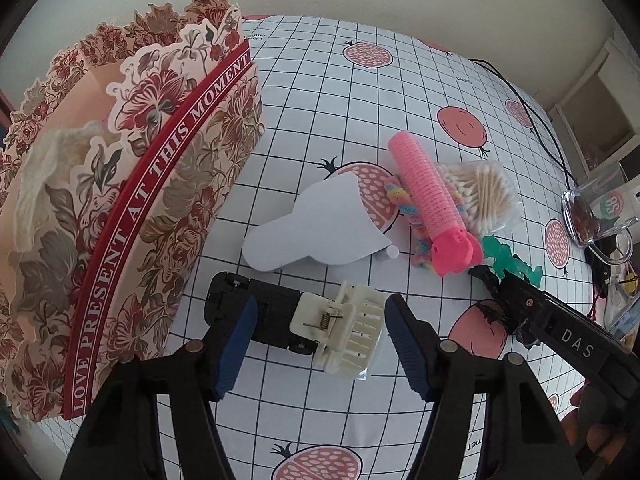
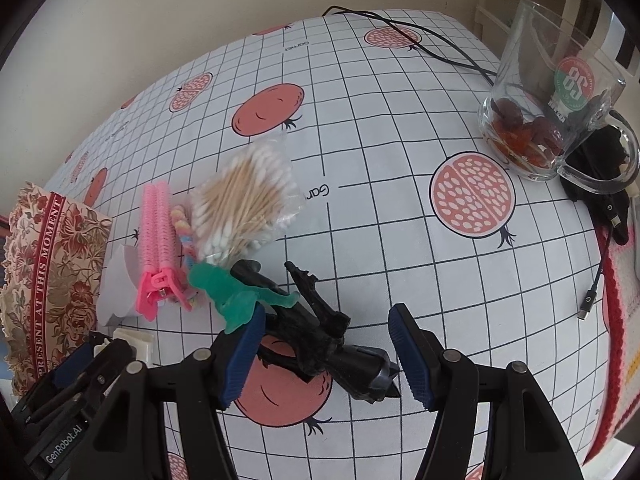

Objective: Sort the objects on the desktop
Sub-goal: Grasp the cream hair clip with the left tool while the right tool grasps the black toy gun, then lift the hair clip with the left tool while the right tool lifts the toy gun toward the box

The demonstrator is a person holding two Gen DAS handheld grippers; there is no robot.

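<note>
**A:** What's on the table?

**B:** A white cloth (image 1: 320,92) with a black grid and pink fruit prints covers it. At the left stands a tall flowered gift box (image 1: 132,216) with a red band. In the middle lies a white paper shape (image 1: 316,228), and just right of it a small heap: a pink hair roller (image 1: 430,200) lying across a bag of cotton swabs (image 1: 480,192) and a pastel hair tie (image 1: 400,200).

**A:** And the left tongs?

**B:** The left tongs (image 1: 320,344) point steeply down with their blue pads apart. A cream hair clip (image 1: 348,332) resting on a black toy car (image 1: 256,312) lies between them; neither pad touches the clip.

**A:** The right ones?

**B:** The right tongs (image 2: 326,354) are open too, straddling a black toy figure (image 2: 320,336) on the cloth. A green toy dinosaur (image 2: 236,296) lies against that figure and meets the left pad's tip; I cannot tell whether it touches.

**A:** Anything further off?

**B:** A glass mug (image 2: 560,92) holding reddish dried fruit stands at the far right, with a black cable (image 2: 440,44) behind it.
</note>
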